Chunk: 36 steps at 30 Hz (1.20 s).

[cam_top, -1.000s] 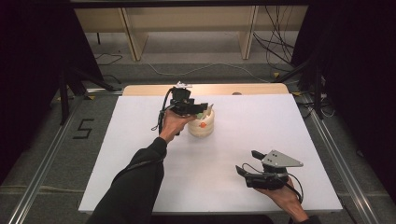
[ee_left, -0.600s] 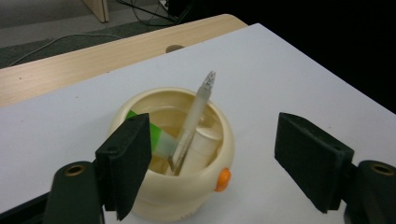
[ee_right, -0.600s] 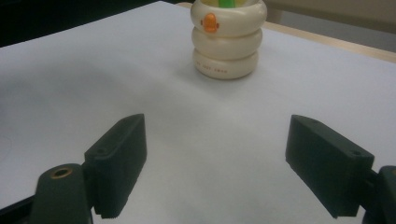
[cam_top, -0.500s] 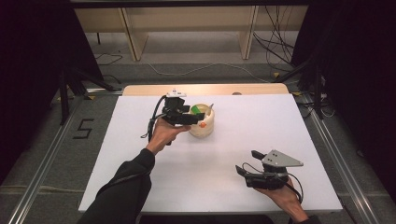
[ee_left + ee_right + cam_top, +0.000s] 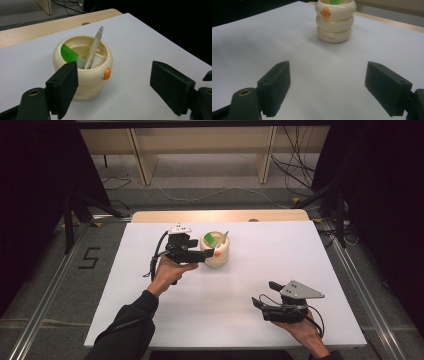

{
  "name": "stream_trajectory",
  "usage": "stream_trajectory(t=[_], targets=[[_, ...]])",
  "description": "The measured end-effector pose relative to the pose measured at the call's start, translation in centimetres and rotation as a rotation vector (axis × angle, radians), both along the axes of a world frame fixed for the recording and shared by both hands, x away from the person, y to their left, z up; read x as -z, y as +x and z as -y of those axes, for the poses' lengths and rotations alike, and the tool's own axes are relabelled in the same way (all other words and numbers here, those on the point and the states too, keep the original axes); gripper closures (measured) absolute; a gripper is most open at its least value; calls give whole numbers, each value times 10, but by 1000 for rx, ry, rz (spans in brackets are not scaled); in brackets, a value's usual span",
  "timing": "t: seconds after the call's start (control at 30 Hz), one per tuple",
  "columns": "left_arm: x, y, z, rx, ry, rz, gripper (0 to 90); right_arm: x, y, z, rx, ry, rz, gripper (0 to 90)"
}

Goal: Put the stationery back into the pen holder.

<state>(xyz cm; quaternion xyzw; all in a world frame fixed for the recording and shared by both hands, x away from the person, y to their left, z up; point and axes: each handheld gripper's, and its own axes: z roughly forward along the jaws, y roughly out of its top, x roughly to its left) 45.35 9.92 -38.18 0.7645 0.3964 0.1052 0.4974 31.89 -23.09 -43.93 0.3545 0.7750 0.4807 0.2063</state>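
A cream ringed pot (image 5: 217,255) with an orange beak stands on the white table toward the back. It holds a clear pen (image 5: 95,47) leaning against a green piece (image 5: 68,53). My left gripper (image 5: 207,254) hovers just left of the pot and points at it. Its jaws have just been opening and now stand wide, with nothing between them in the left gripper view (image 5: 113,82). The pot (image 5: 85,75) sits just ahead of them. My right gripper (image 5: 264,293) rests near the front right, open and empty (image 5: 327,85), facing the pot (image 5: 335,20) from a distance.
The white sheet (image 5: 280,250) covers the table, and a wooden strip (image 5: 220,215) runs along its far edge. Black cables trail from both grippers. Dark drapes flank the table, and metal rails run along both sides on the floor.
My left gripper has drawn back from over the pot toward the person and slightly left, and its jaws have widened. The right gripper has stayed still.
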Motion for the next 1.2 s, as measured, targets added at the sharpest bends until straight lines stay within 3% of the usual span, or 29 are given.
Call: stream_trajectory(t=[0.53, 0.9, 1.2], targets=[[5, -41, -20, 42, -29, 55, 196, 0, 0, 1, -6, 20, -10, 215], [13, -72, -31, 89, -20, 110, 183, -1, 1, 4, 5, 35, -19, 215], [21, -93, -45, 98, -48, 108, 179, -1, 1, 4, 4, 51, -25, 215]])
